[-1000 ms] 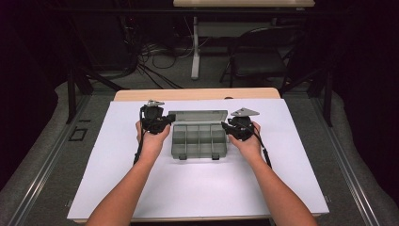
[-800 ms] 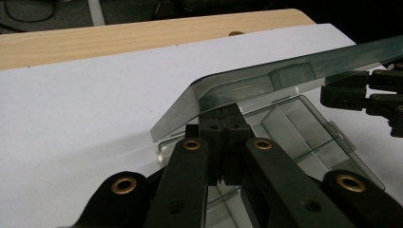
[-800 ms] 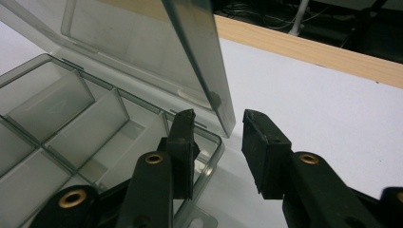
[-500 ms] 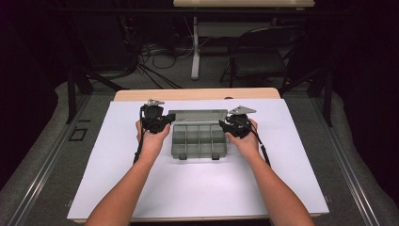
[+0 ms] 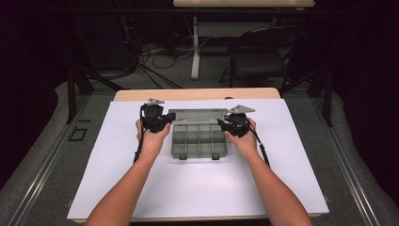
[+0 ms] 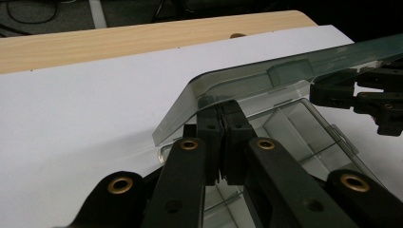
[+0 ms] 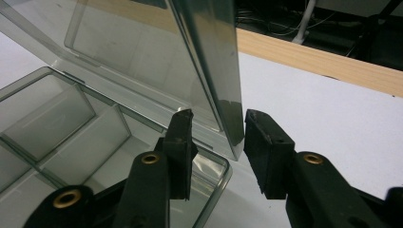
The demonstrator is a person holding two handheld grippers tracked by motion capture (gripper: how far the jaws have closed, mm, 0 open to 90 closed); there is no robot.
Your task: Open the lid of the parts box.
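The left gripper (image 6: 222, 111) is clamped on the lid (image 6: 266, 76) corner at nine o'clock of the box (image 5: 198, 141); the right gripper (image 7: 216, 128), jaws apart, straddles the lid's three o'clock edge.

From above your side you look down the white table (image 5: 117, 188), while both gripper views sit close at the clear compartment box (image 5: 197, 140), shared by all.
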